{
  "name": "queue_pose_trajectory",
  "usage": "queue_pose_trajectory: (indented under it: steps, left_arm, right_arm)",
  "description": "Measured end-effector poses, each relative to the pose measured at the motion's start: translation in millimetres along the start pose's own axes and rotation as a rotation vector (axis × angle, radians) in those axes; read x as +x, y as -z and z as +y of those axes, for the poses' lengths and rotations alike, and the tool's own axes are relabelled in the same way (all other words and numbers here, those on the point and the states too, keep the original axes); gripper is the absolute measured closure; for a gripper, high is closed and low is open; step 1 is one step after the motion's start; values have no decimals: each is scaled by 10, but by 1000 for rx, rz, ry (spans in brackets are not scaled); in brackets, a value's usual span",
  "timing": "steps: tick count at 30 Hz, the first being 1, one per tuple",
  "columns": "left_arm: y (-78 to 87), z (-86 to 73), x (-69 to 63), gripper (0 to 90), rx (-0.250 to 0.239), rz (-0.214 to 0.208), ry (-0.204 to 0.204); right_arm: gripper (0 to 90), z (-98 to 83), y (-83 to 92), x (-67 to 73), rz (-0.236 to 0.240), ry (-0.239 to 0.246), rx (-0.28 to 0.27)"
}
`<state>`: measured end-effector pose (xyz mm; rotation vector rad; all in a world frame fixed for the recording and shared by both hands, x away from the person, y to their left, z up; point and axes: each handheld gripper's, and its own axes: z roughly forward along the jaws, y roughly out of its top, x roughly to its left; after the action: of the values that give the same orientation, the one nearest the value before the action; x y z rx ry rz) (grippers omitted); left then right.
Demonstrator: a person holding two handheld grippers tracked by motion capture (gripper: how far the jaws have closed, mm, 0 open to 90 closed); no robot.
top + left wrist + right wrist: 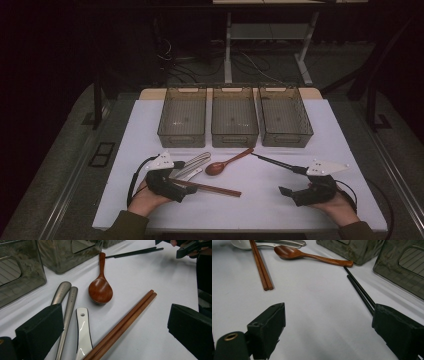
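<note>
My left fingers [37, 332] are spread wide with nothing gripped; the brown chopsticks [122, 325] run up between them, along with a white spoon handle [83, 332] and two metal handles [67, 307], all lying loose on the table [155, 277]. I'd say I'm low over this cluster because it is the nearest thing to pick from. In the high view that left gripper [172, 187] sits at the near left, right on the end of the brown chopsticks.

My right fingers [267, 325] are spread as well and empty, resting low at the near right of the table. The black chopsticks [359, 288] pass just beside my right-hand finger, not between the pair, so nothing is pinched yet. From above, the right gripper [300, 192] lies just near of them.

Farther out, the wooden spoon [227, 162] lies in the middle, bowl to the left. Beyond it three clear bins [234, 120] stand side by side along the far edge, empty, likely one for each kind of utensil.
</note>
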<state>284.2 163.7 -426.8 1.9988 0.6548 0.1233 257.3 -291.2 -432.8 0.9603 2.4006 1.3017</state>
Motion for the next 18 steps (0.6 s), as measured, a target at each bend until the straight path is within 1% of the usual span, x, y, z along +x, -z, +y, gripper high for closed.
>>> queue_pose_trajectory:
  steps: [4, 6, 11, 15, 18]
  left_arm:
    - [2, 1, 8, 23, 0, -2, -1]
    - [5, 7, 18, 38, 0, -9, 6]
    - [1, 25, 20, 79, 0, -7, 7]
    - [1, 34, 11, 127, -2, -10, 1]
    - [0, 41, 2, 141, 0, -11, -2]
  right_arm:
    - [116, -1, -3, -7, 3, -4, -2]
    - [116, 0, -8, -14, 5, -5, -3]
    - [116, -8, -6, -28, 6, -14, -4]
    - [116, -3, 7, -29, 8, -17, -14]
    - [116, -2, 7, -26, 7, -18, -13]
